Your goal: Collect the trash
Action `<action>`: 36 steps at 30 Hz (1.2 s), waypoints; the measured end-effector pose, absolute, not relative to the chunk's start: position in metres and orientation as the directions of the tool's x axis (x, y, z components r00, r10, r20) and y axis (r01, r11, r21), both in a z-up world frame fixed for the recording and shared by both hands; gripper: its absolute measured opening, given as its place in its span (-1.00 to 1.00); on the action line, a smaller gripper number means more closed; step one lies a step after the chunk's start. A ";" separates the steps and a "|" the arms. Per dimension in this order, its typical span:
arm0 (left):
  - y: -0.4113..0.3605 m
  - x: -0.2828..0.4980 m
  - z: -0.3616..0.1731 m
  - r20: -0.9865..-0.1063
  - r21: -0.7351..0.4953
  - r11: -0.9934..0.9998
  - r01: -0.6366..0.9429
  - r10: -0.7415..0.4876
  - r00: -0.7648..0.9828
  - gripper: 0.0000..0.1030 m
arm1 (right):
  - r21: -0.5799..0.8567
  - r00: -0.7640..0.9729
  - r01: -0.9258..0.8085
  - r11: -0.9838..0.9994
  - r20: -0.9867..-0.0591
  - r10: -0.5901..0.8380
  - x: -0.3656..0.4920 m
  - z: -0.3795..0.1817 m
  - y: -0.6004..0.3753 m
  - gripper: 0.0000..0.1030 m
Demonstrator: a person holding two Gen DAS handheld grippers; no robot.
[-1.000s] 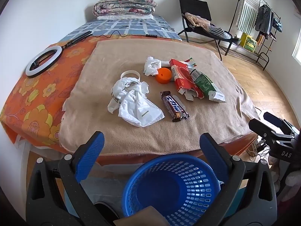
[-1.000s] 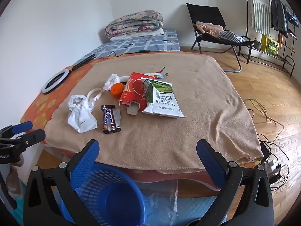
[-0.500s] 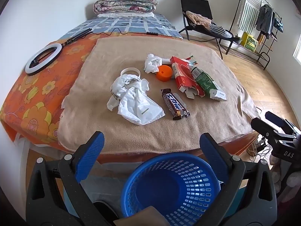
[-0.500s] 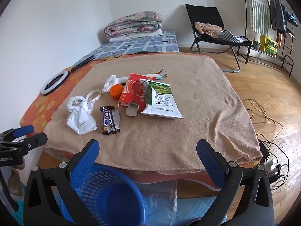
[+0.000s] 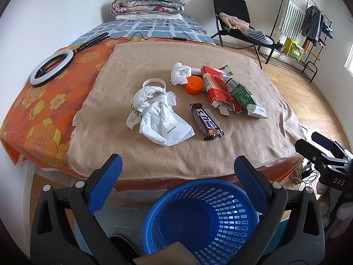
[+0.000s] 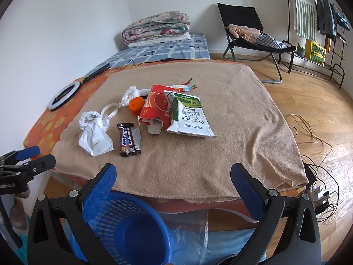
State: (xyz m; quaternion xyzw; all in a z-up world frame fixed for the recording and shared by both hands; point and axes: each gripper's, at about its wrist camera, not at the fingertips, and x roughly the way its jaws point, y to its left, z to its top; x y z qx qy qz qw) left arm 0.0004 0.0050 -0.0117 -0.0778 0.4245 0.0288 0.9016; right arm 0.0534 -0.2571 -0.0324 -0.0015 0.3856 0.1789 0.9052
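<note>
I see a bed (image 5: pixel 55 101) under a tan blanket (image 5: pixel 154 154). On the blanket lie a white plastic bag (image 5: pixel 161 119), a chocolate bar wrapper (image 5: pixel 205 121), an orange cap (image 5: pixel 194 85), crumpled tissue (image 5: pixel 179 72), a red carton (image 5: pixel 215 88) and a green milk carton (image 6: pixel 189 114), clustered together.

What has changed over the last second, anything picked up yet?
Nothing picked up. Both cameras have eased slightly closer to the bed; the left gripper and right gripper hang with jaws wide and empty. The plastic bag, candy bar wrapper, red box, green carton and orange cap lie where they were, and the blue basket sits below the bed edge.
</note>
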 end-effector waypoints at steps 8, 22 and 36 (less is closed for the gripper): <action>0.005 0.001 -0.012 -0.771 -0.118 0.986 -0.117 -0.016 0.636 1.00 | 0.138 0.632 -0.323 0.936 -0.705 0.322 0.054 -0.034 -0.258 0.99; 0.005 0.003 -0.015 -0.773 -0.117 0.986 -0.119 -0.016 0.634 1.00 | 0.144 0.620 -0.320 0.936 -0.715 0.322 0.055 -0.037 -0.259 0.99; 0.005 0.004 -0.016 -0.775 -0.117 0.986 -0.120 -0.015 0.632 1.00 | 0.145 0.607 -0.313 0.939 -0.730 0.315 0.056 -0.039 -0.259 0.99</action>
